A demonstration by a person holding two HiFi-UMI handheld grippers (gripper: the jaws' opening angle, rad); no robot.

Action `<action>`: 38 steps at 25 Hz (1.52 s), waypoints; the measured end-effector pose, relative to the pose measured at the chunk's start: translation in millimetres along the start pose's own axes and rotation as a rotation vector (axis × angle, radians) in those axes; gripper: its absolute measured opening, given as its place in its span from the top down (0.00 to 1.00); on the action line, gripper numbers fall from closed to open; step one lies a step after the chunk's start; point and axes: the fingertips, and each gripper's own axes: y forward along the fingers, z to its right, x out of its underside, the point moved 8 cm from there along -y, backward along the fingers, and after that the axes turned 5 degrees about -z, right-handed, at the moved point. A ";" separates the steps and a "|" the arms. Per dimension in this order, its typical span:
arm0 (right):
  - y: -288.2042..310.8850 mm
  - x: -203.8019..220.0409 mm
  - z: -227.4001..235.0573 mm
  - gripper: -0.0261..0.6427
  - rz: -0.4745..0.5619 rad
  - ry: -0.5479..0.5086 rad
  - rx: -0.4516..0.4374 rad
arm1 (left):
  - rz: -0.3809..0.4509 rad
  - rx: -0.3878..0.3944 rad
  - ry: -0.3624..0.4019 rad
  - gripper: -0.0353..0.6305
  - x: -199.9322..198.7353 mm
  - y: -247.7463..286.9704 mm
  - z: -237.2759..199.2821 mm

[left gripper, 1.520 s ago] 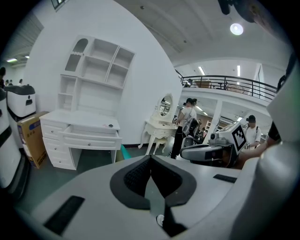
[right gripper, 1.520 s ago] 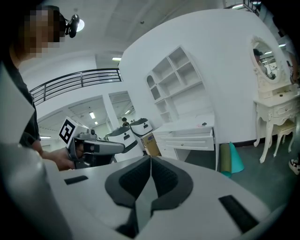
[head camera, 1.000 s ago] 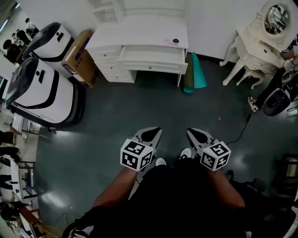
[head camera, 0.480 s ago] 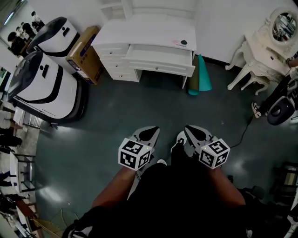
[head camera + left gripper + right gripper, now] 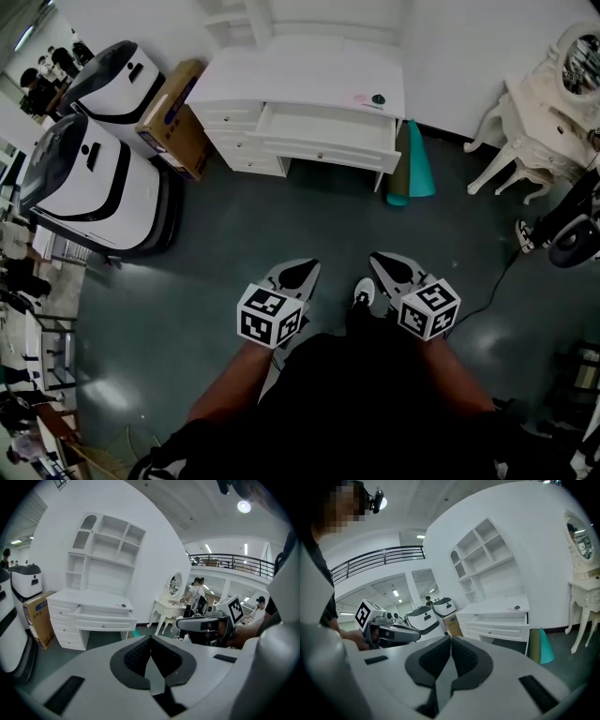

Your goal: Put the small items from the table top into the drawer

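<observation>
A white desk (image 5: pixel 309 75) stands across the dark floor, well ahead of me, with its wide middle drawer (image 5: pixel 328 131) pulled open. On the top near its right end lie a small dark round item (image 5: pixel 378 98) and a pink item (image 5: pixel 360 97). The dark item also shows in the left gripper view (image 5: pixel 123 605) and in the right gripper view (image 5: pixel 516 607). My left gripper (image 5: pixel 302 274) and right gripper (image 5: pixel 386 267) are held side by side in front of my body. Both are shut and empty, far short of the desk.
Two large white-and-black machines (image 5: pixel 89 183) stand at the left, with a cardboard box (image 5: pixel 173 117) against the desk's left side. A teal and an olive roll (image 5: pixel 412 164) lean at the desk's right leg. A white dressing table (image 5: pixel 548 108) stands at the right. A cable (image 5: pixel 497 277) runs over the floor.
The desk has come lower and larger in the head view as I walked toward it. Both grippers stayed shut, side by side.
</observation>
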 end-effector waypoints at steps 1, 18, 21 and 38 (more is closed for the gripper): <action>3.8 -5.0 9.1 0.92 -0.001 0.003 0.003 | -0.001 0.001 0.000 0.93 -6.7 7.9 -4.0; 55.7 -91.9 153.7 0.92 -0.019 -0.011 -0.042 | 0.006 -0.037 -0.017 0.93 -118.4 127.7 -44.7; 60.4 -100.2 175.5 0.92 -0.019 -0.013 -0.055 | 0.002 -0.044 -0.012 0.93 -131.8 147.2 -44.7; 67.3 -104.0 233.4 0.92 -0.006 0.040 -0.054 | -0.057 -0.069 -0.010 0.93 -154.6 194.9 -59.1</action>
